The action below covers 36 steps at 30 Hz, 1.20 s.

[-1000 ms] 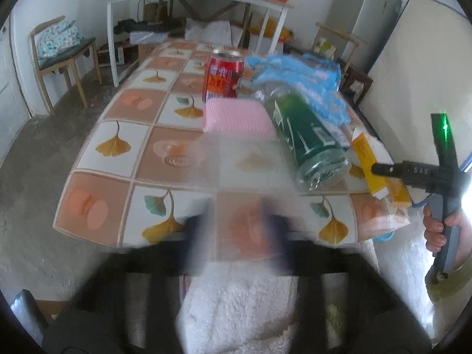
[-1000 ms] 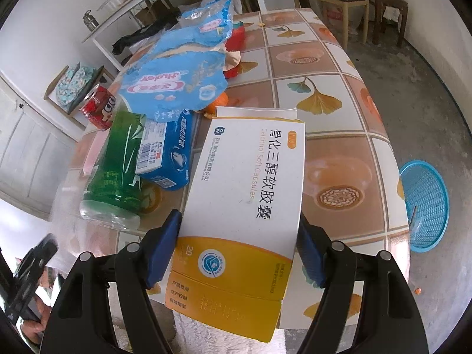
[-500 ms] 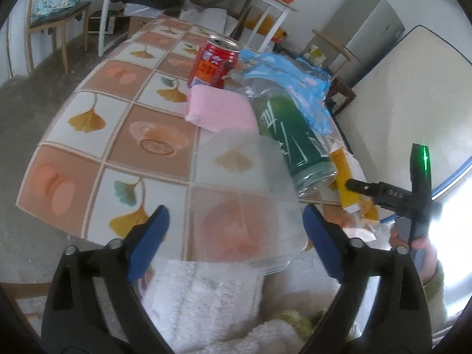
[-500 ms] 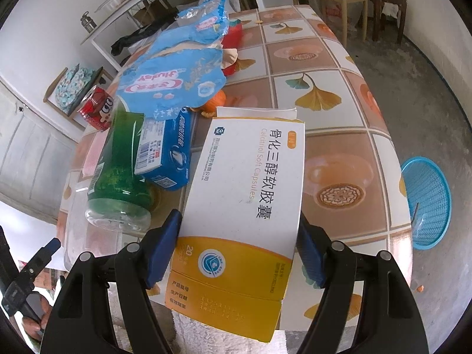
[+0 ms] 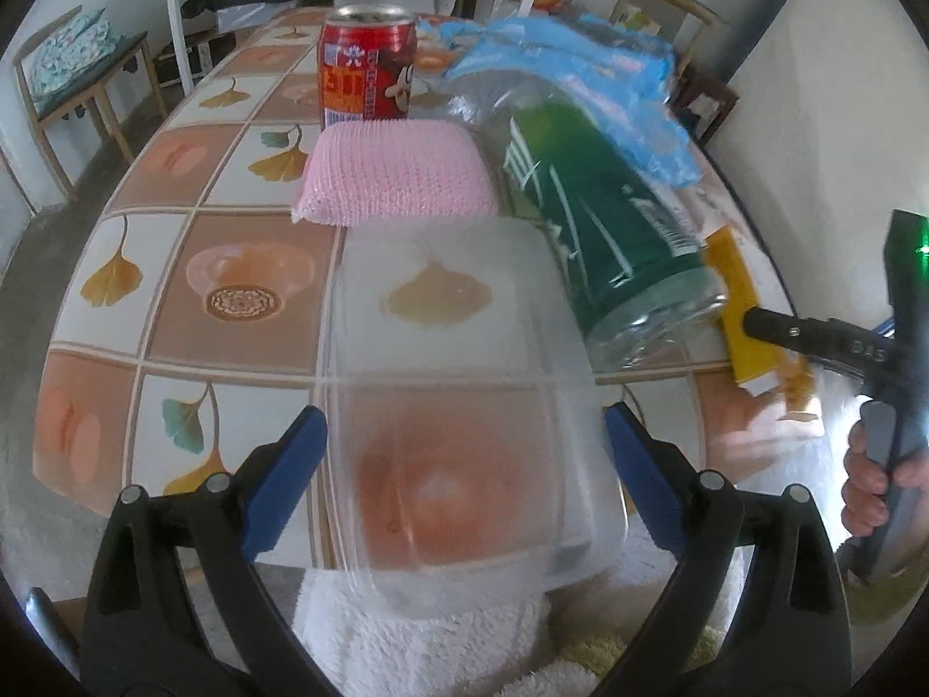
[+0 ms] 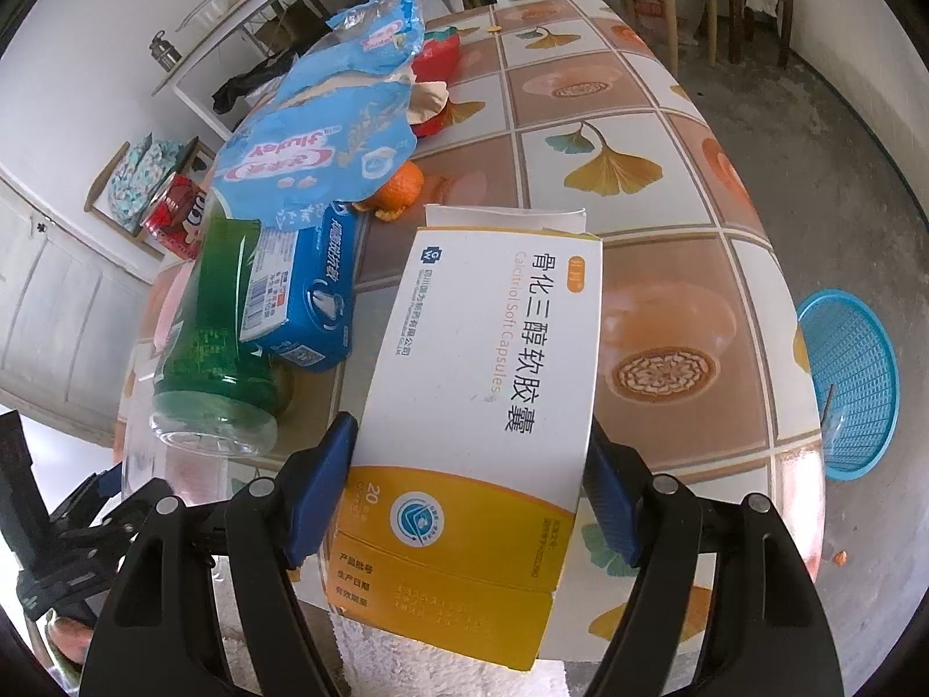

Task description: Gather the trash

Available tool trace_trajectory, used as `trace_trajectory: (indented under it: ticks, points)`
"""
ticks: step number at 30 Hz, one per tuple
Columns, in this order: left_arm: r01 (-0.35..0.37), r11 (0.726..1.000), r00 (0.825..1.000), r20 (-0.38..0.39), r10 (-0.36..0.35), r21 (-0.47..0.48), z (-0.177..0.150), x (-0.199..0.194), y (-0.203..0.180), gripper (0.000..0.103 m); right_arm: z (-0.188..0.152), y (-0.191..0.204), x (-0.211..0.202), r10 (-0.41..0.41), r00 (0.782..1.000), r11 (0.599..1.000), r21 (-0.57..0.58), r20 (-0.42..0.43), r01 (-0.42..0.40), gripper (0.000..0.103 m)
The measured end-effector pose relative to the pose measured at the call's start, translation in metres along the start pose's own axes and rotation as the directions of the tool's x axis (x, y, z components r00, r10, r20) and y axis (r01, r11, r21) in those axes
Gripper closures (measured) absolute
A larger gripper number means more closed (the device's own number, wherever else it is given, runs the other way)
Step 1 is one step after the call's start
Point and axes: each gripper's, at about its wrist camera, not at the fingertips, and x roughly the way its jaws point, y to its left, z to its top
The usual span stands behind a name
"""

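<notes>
Left gripper (image 5: 464, 464): my jaws had just opened wide, a clear plastic box (image 5: 464, 406) between them; the pads seemed not to press it.
Clear plastic box: lay in the lower middle of the left view, on the near edge of the table (image 5: 232, 232), partly over the edge.
Right gripper (image 6: 467, 488): I clenched a white and yellow medicine carton (image 6: 482, 395), one pad on each long side.
Medicine carton: filled the middle of the right view, above the table edge.
Green bottle (image 5: 604, 221): lay on its side, just right of the box.
Pink sponge (image 5: 395, 174): behind the box.
Red can (image 5: 366, 72): upright, behind the sponge.
Blue basket (image 6: 848, 383): on the floor, right edge of the right view.
</notes>
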Motion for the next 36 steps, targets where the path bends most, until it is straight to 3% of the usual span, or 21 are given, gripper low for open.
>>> trace_trajectory:
  ticks: [26, 36]
  points:
    - [-0.056, 0.998, 0.994, 0.095, 0.055, 0.007, -0.011, -0.022, 0.007, 0.018, 0.004, 0.009, -0.009, 0.002, 1.000, 1.000, -0.014, 0.026, -0.002, 0.031]
    - [-0.035, 0.999, 0.988, 0.148, 0.038, -0.024, -0.018, -0.042, 0.016, 0.019, 0.003, 0.012, -0.022, 0.005, 0.999, 1.000, -0.018, 0.053, -0.004, 0.031]
